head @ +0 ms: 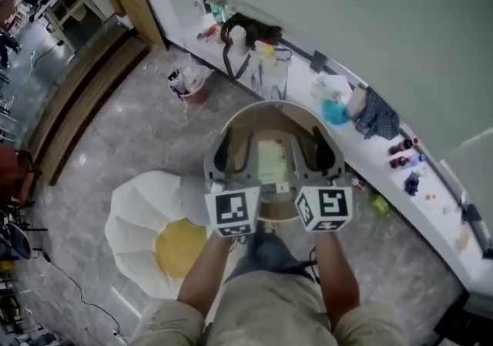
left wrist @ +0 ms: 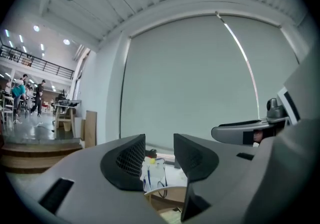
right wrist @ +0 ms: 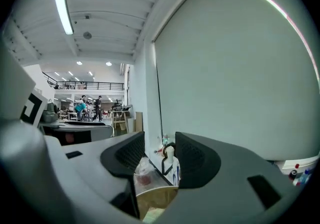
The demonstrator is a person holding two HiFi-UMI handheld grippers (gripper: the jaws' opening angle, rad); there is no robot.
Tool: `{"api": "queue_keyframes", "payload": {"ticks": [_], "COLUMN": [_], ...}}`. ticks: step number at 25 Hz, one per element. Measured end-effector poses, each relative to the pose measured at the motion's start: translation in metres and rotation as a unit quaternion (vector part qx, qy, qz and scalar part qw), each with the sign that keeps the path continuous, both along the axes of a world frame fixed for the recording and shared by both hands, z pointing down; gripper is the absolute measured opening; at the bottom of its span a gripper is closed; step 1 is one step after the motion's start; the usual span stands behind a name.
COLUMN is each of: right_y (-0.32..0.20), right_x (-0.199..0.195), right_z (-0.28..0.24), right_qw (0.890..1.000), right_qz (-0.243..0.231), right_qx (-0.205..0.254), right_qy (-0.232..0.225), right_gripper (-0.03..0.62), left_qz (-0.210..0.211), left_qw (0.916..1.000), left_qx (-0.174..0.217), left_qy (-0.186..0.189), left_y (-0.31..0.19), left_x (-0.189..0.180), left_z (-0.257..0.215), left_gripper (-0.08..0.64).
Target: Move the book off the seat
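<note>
Grey marbled floor [head: 146, 140] under curved wooden seat [head: 269, 110] cradling pale flat book [head: 271, 161]; red bin [head: 196, 95] stuffed with crumpled white plastic. Left gripper [left wrist: 159, 160], right gripper [right wrist: 160, 160]: jaws wide, empty.

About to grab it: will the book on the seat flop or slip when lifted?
The book looks thin and lies flat on the chair, so it may sag if pinched at one edge. Its pale cover looks smooth, so it could slide. Probably light.
</note>
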State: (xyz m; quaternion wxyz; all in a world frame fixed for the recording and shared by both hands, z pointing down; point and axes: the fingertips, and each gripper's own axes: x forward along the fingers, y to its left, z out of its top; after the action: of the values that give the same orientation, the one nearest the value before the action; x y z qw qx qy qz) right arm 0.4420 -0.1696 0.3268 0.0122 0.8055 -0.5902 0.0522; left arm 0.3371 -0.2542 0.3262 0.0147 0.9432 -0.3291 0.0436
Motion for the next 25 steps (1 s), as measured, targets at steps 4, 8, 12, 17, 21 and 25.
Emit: {"api": "queue_keyframes", "payload": {"ticks": [4,8,12,17,21,25], "right_y": [0.016,0.022,0.022,0.017,0.013,0.010], "right_x": [-0.012,-0.024,-0.035,-0.041,-0.040,-0.039], "right_z": [-0.038,-0.062,-0.079,-0.089,-0.091,-0.091], "right_qw": [1.000,0.998,0.997,0.996,0.995,0.996], "right_qz": [0.006,0.005,-0.003,-0.005,-0.004,-0.002], "right_qx": [0.029,0.050,0.064,0.065,0.067,0.061], "right_qy": [0.009,0.030,0.049,0.063,0.068,0.071], "right_gripper": [0.118,0.019,0.006,0.005,0.005,0.005], "left_qz": [-0.011,-0.015,-0.010,-0.012,-0.011,-0.014], "left_qw": [0.9994,0.9982,0.9972,0.9964,0.9962,0.9964], "left_qx": [0.029,0.054,0.069,0.076,0.078,0.076], "left_qy": [0.011,0.021,0.028,0.036,0.037,0.036], "left_y": [0.015,0.024,0.031,0.029,0.026,0.020], "left_x": [-0.012,-0.017,-0.018,-0.022,-0.022,-0.026], "left_z": [-0.037,-0.061,-0.074,-0.082,-0.082,-0.082], "left_gripper": [0.127,0.013,0.003,0.003,0.003,0.003]}}
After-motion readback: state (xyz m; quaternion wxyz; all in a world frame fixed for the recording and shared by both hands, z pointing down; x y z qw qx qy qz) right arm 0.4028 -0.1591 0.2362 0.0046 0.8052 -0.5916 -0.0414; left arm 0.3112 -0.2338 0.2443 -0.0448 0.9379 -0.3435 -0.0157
